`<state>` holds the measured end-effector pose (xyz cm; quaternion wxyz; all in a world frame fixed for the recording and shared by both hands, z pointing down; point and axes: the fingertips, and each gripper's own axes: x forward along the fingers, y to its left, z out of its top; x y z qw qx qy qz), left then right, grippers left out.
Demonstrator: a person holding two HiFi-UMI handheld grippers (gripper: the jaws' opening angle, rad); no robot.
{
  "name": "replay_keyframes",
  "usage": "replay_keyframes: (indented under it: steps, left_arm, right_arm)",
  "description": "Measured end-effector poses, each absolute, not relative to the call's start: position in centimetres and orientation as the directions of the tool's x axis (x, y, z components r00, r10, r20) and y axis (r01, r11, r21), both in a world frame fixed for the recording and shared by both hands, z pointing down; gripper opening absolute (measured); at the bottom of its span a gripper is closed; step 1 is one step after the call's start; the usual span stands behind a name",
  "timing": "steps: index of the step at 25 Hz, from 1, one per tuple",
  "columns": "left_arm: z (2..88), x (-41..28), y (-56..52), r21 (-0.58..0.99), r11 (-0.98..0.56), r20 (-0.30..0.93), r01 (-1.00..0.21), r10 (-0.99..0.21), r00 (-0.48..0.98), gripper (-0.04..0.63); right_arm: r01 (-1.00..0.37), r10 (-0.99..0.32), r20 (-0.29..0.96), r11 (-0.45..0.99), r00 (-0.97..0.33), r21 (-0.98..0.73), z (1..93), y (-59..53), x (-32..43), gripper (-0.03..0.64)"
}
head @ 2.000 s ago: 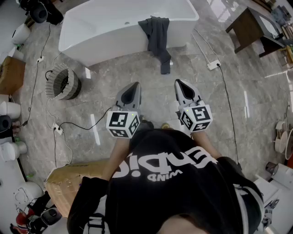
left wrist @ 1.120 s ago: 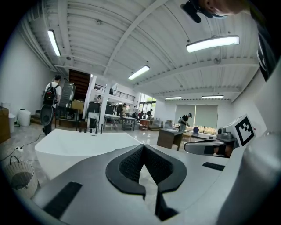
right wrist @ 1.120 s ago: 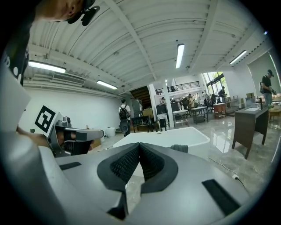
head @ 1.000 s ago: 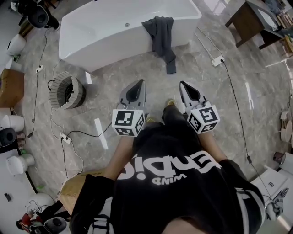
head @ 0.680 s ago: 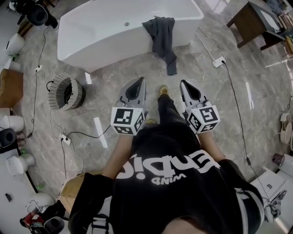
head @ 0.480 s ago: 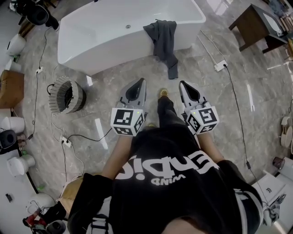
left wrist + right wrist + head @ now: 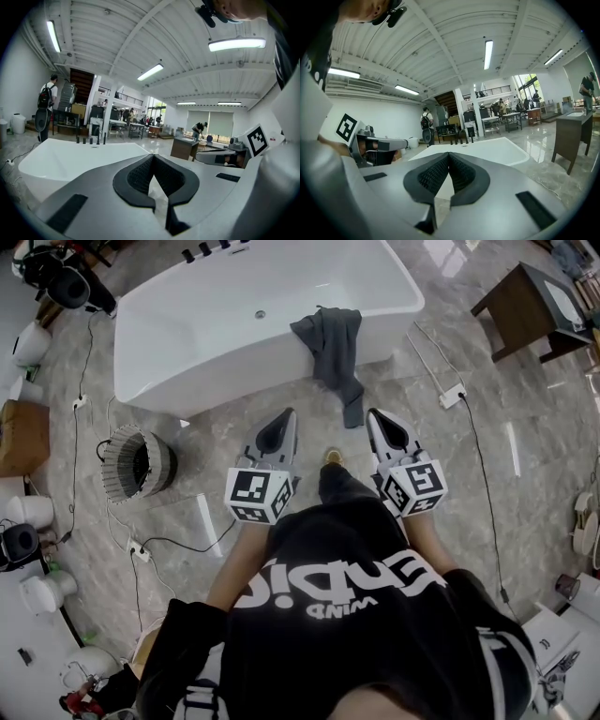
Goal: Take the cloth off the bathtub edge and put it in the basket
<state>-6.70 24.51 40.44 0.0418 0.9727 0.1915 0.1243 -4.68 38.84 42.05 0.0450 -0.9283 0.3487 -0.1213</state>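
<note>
A dark grey cloth (image 7: 330, 341) hangs over the near edge of the white bathtub (image 7: 216, 343), and its tail reaches the floor. The round slatted basket (image 7: 137, 463) stands on the floor to the left, below the tub's left end. My left gripper (image 7: 288, 413) and right gripper (image 7: 372, 413) are held side by side, pointing at the tub, short of the cloth. Both are shut with nothing in them. In the left gripper view the left gripper (image 7: 152, 156) has its tips together before the bathtub (image 7: 65, 161). The right gripper (image 7: 449, 154) looks the same, and the cloth is hidden there.
Cables and a power strip (image 7: 454, 396) lie on the marble floor at the right, and more cable (image 7: 169, 542) at the left. A dark wooden table (image 7: 530, 298) stands at the upper right. Boxes and white pots (image 7: 26, 512) line the left side. My foot (image 7: 333, 457) is between the grippers.
I have walked toward the bathtub, so the tub, cloth and basket sit lower and nearer in the head view. Both grippers stayed side by side with their jaws together.
</note>
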Motion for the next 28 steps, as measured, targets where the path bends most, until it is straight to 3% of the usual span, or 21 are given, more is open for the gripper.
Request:
replay_keyframes:
  steps: [19, 28]
  left_arm:
    - [39.0, 10.2, 23.2, 0.131, -0.941, 0.208, 0.311, 0.333, 0.920, 0.012]
    - [39.2, 19.1, 19.8, 0.133, -0.916, 0.206, 0.379, 0.400, 0.893, 0.012]
  right_arm:
    - [-0.702, -0.727, 0.205, -0.687, 0.656, -0.188, 41.7, 36.8, 13.1, 0.014]
    - [-0.674, -0.699, 0.207, -0.715, 0.685, -0.184, 41.7, 32.8, 21.0, 0.014]
